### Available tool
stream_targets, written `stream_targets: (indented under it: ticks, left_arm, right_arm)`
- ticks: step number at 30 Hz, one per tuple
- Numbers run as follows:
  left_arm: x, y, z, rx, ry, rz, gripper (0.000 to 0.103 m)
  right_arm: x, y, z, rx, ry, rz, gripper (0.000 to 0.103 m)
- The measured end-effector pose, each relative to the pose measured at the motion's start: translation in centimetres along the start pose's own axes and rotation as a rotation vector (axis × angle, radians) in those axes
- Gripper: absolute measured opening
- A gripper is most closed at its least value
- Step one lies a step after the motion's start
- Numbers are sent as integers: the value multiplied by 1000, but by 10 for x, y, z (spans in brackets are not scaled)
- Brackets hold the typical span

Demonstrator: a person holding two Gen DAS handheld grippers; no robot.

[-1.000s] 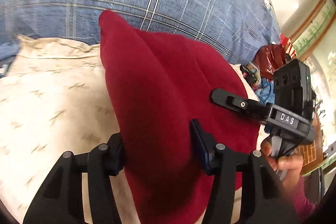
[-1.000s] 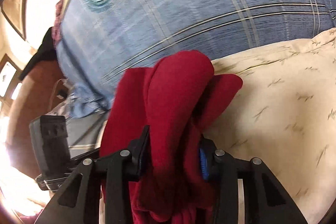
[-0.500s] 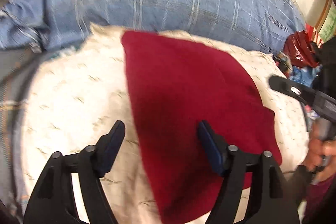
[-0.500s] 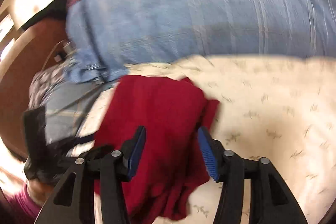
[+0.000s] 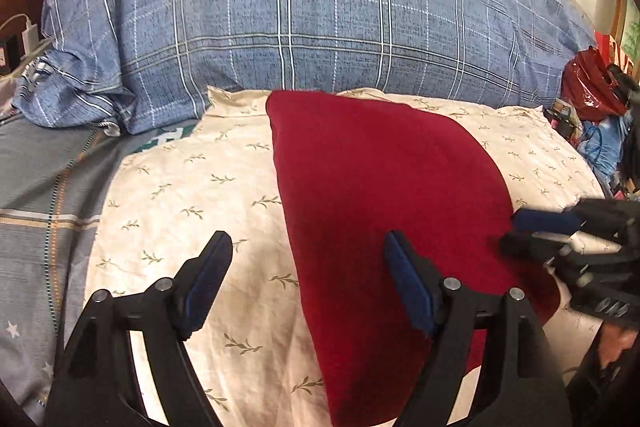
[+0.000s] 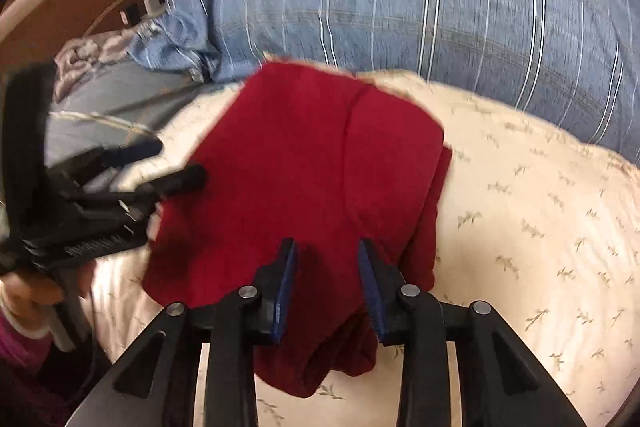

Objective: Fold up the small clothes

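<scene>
Left wrist view: the left hand-held gripper is released, jaws opening above a folded red garment lying on a cream leaf-print pillow.

Right wrist view: the right hand-held gripper is closing, garment between unpressed pads.

The bed is covered by a grey striped sheet. A cream leaf-print pillow is laid on it, with a blue plaid duvet bunched behind. A folded red garment is spread flat on the pillow.
</scene>
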State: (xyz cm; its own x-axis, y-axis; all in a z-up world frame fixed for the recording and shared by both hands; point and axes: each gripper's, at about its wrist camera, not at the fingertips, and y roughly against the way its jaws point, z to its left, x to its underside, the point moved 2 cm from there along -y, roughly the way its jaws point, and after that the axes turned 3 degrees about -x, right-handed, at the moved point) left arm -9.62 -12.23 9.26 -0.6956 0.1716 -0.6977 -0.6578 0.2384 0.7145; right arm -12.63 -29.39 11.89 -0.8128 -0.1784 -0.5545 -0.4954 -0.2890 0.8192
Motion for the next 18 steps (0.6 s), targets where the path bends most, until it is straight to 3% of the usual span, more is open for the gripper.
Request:
stream_targets:
  ticks: [3, 8, 13, 18]
  left_arm:
    - [0, 3, 3, -6, 16, -11, 78]
    - [-1, 6, 4, -24, 12, -18, 78]
    - [0, 7, 4, -39, 11, -14, 78]
    - [1, 7, 5, -45, 30, -15, 78]
  right_arm:
    - [-15, 13, 1, 9, -23, -60, 41]
    - [-40, -4, -5, 36, -89, -97, 42]
    - [-51, -56, -25, 141, -132, -19, 43]
    - [-48, -55, -32, 113, -148, -30, 45]
